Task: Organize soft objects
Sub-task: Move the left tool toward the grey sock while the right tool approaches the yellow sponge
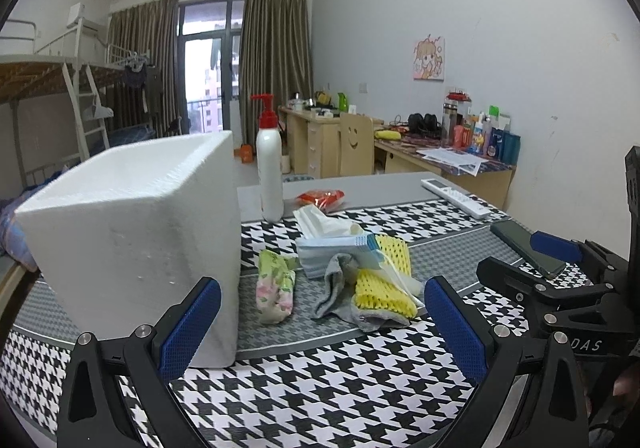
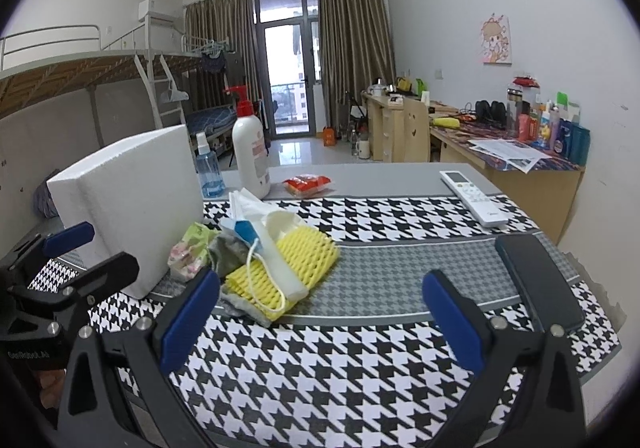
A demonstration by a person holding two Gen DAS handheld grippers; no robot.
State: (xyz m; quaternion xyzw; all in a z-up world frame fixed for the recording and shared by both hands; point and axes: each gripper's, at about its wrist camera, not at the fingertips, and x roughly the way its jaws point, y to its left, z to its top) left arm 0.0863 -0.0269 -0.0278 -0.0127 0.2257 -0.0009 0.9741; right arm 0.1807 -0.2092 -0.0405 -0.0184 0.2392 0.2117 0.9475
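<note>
A white foam box [image 1: 128, 232] stands upright on the left part of the houndstooth table mat [image 1: 320, 380]. Its mouth is open at the top; the interior floor is out of sight from both views, so contents cannot be told.

The soft items lie in one heap just right of the box, on the grey band of the mat. Nearest the box is a floral tissue pack [image 1: 275, 286], close to the box wall; whether it touches cannot be told. Next comes a grey sock [image 1: 334, 288], partly under a yellow foam net [image 1: 384, 288]. A white face mask [image 2: 276, 260] with its ear loop lies across the net. Behind these sits a blue-striped tissue packet [image 1: 332, 248] with a white tissue standing out of its top.

Further back stand a white pump bottle [image 1: 270, 172], a blue spray bottle [image 2: 208, 168] and a red snack packet [image 1: 320, 199], all upright or flat and apart from the heap. A white remote [image 2: 474, 198] and a dark phone [image 2: 538, 280] lie along the right side, the phone near the mat's right edge.

The left gripper [image 1: 322, 324] hangs above the near mat, jaws spread wide, nothing between them. The right gripper [image 2: 320, 320] stands likewise, wide apart and empty. The mat between the heap and the phone is free.
</note>
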